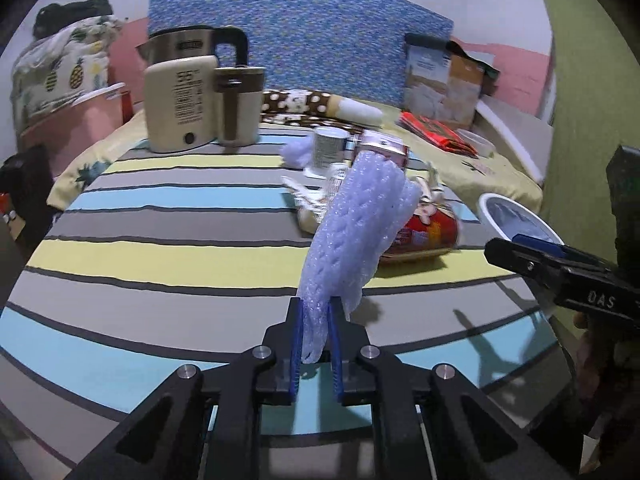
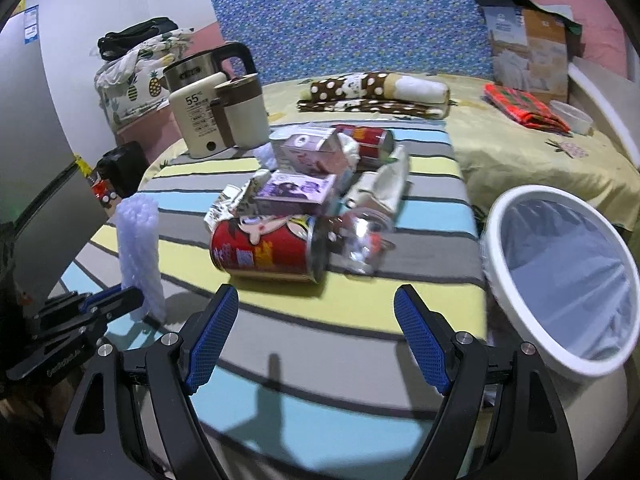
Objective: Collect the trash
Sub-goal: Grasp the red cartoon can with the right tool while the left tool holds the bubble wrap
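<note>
The left tool [image 1: 316, 320] is clamped on the lower end of a lilac bubble-wrap roll [image 1: 356, 232], whose long axis stands nearly upright, tilting away from the tool over the striped bed [image 1: 160, 256]. The right tool [image 2: 316, 336] gapes, nothing between its pads, facing a red can [image 2: 264, 248] lying on its side; the white bin [image 2: 560, 276] stands at the bed's right edge.

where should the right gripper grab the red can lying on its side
Grip the red can across its round body, mid-length, coming down from above. It lies sideways across the view, its open end toward the bin, so the right gripper would turn its open jaws to span the curve.
</note>
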`<state>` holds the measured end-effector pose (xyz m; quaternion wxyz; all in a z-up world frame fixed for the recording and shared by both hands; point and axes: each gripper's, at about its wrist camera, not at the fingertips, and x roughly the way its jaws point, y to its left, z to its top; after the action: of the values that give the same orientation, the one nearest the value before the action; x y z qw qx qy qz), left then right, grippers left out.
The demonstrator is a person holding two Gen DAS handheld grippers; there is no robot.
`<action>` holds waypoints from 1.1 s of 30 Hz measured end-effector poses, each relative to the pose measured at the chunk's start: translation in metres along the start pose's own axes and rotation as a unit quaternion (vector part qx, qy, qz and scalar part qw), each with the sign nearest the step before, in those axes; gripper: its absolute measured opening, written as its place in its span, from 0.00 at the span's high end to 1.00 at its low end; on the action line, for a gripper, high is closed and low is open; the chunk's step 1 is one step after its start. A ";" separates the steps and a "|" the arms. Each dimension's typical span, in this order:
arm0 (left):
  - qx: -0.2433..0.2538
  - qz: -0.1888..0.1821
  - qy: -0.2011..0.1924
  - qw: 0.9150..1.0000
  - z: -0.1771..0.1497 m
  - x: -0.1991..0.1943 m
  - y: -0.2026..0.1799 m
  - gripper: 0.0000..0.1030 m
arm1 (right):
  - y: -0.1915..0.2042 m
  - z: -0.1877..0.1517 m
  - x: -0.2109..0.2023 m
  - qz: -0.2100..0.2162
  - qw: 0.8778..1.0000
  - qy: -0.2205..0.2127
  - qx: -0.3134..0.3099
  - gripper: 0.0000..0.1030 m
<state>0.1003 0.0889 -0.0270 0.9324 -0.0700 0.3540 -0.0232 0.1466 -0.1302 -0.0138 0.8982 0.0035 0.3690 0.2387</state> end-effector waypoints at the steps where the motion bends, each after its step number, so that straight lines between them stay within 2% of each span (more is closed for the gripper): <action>1: -0.003 0.002 0.000 1.000 0.000 0.000 0.002 0.88 | 0.002 0.004 0.006 0.005 1.000 0.001 -0.002 0.21; 5: -0.013 0.006 -0.001 1.000 0.001 0.002 0.012 0.88 | 0.005 0.007 0.023 0.020 1.000 0.016 -0.004 0.24; 7: -0.017 0.008 -0.001 1.000 0.001 0.002 0.015 0.88 | 0.007 0.006 0.032 0.031 0.999 0.030 -0.007 0.34; 8: -0.019 0.010 -0.002 1.000 0.002 0.001 0.018 0.88 | 0.009 0.006 0.033 0.037 0.999 0.034 -0.007 0.35; 17: -0.036 0.026 -0.008 0.999 0.000 -0.006 0.035 0.88 | 0.046 -0.013 0.012 0.119 0.990 0.044 -0.064 0.37; 19: -0.041 0.028 -0.009 0.999 0.000 -0.007 0.039 0.88 | 0.047 -0.013 0.001 0.109 0.991 0.025 -0.075 0.37; 22: -0.043 0.029 -0.010 0.999 -0.002 -0.009 0.040 0.88 | 0.037 -0.008 -0.010 0.073 0.994 -0.009 -0.080 0.37; 24: -0.043 0.028 -0.010 0.999 -0.003 -0.009 0.040 0.88 | 0.030 -0.005 -0.007 0.065 0.995 -0.012 -0.081 0.36; 26: -0.042 0.027 -0.009 0.999 -0.003 -0.008 0.040 0.88 | 0.029 -0.001 0.004 0.061 0.994 -0.008 -0.092 0.35; 30: -0.042 0.025 -0.006 0.999 -0.005 -0.007 0.040 0.88 | 0.032 0.002 0.032 0.079 0.988 0.031 -0.126 0.34; 33: -0.042 0.026 -0.005 0.999 -0.005 -0.007 0.039 0.88 | 0.030 0.005 0.041 0.094 0.987 0.056 -0.115 0.34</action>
<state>0.0916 0.1274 -0.0314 0.9305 -0.1001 0.3519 0.0161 0.1621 -0.0849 -0.0320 0.8442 -0.0784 0.3871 0.3624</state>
